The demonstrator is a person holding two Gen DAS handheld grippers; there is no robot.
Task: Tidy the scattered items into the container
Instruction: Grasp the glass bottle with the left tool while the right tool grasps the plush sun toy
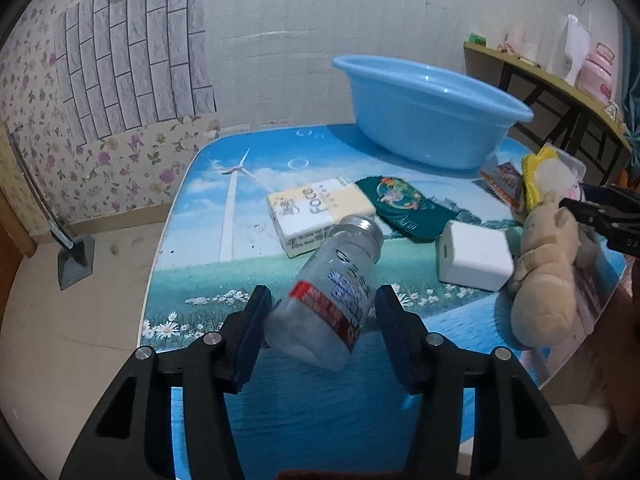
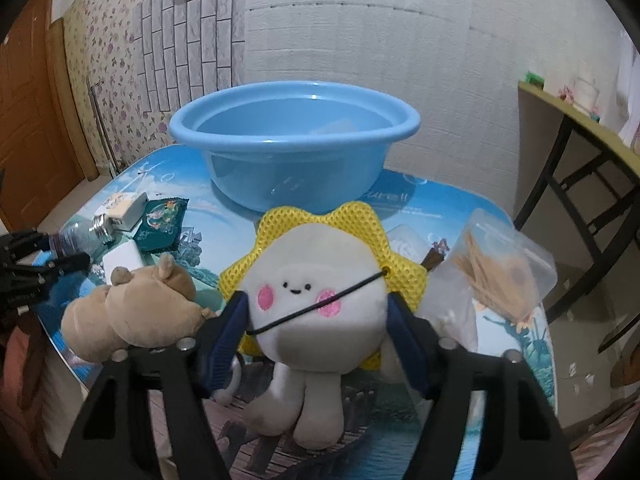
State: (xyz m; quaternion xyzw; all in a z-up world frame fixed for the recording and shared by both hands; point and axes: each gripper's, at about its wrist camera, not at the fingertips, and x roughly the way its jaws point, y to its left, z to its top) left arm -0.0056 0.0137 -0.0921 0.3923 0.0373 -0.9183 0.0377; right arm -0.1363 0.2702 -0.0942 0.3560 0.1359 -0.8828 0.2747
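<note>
Nearest the left wrist camera, the left gripper (image 1: pixel 320 312) has its jaws partly closed around a clear plastic bottle with a red-and-blue label (image 1: pixel 332 296); the left pad looks pressed to its base, though a sliver of gap shows at the right pad, so I cannot tell whether the grip is firm. That bottle looks light, stiff and slick, best held across its labelled body. The right gripper (image 2: pixel 316 320) has its blue pads pressed into the sides of a white smiling plush with a yellow mesh frill (image 2: pixel 316 300), soft and squashy, forgiving anywhere on its round head. Both sit near the front edge of the table with the printed landscape cover (image 1: pixel 224 248). Beyond lie a tan stuffed animal (image 1: pixel 544 272), a white box (image 1: pixel 476 256), a tissue pack (image 1: pixel 316 212) and a green pouch (image 1: pixel 404 204). At the far edge stands the light blue plastic basin (image 2: pixel 296 128), against a white brick-patterned wall.
</note>
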